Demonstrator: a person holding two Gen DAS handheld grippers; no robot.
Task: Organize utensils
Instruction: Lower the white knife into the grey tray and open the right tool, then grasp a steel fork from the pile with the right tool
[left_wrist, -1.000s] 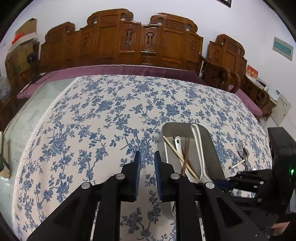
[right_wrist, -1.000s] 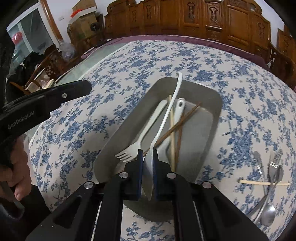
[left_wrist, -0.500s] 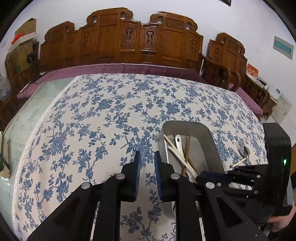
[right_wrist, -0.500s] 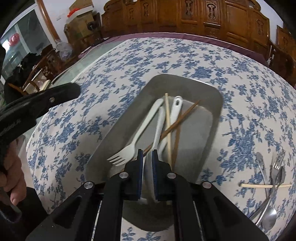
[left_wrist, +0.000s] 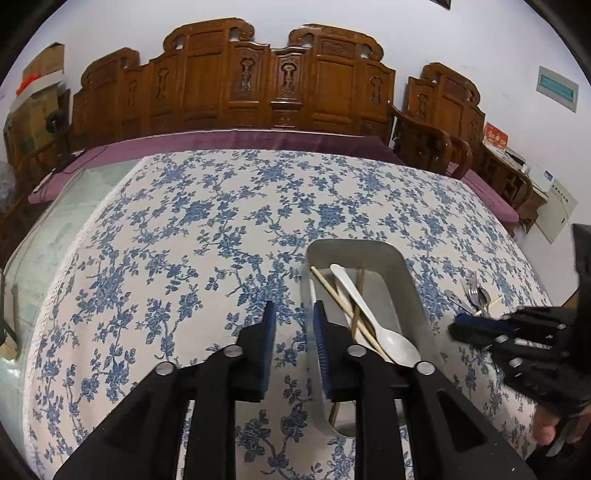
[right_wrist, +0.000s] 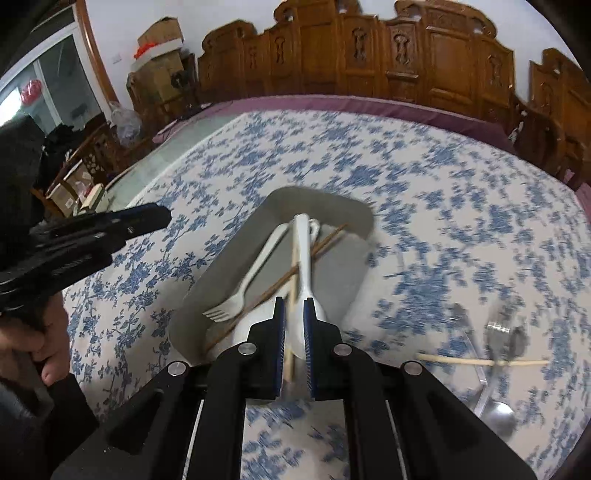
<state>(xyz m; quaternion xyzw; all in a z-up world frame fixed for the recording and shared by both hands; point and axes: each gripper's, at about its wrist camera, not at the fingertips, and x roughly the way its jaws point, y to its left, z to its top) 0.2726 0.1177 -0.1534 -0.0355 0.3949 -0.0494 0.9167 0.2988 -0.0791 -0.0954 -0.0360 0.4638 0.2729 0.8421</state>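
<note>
A grey metal tray (left_wrist: 406, 273) (right_wrist: 229, 254) on the blue-flowered tablecloth holds a white plastic spoon (left_wrist: 373, 317) (right_wrist: 304, 266), a white plastic fork (right_wrist: 240, 291) and several chopsticks (left_wrist: 343, 302) (right_wrist: 295, 271). My right gripper (right_wrist: 294, 314) hangs just behind the tray's near end, its jaws slightly apart with nothing gripped; the spoon lies in the tray beyond them. It also shows in the left wrist view (left_wrist: 458, 326), to the right of the tray. My left gripper (left_wrist: 291, 317) is slightly open and empty, over the cloth at the tray's left rim.
Metal spoons and a fork (right_wrist: 498, 332) (left_wrist: 476, 295) lie with one pale chopstick (right_wrist: 480, 362) on the cloth right of the tray. Carved wooden chairs (left_wrist: 280, 85) line the table's far side. The left gripper's handle and the hand holding it (right_wrist: 48, 258) are at the left.
My right gripper lowered the white spoon into the tray and let it go, then drew back to the right. My left gripper has barely moved.
</note>
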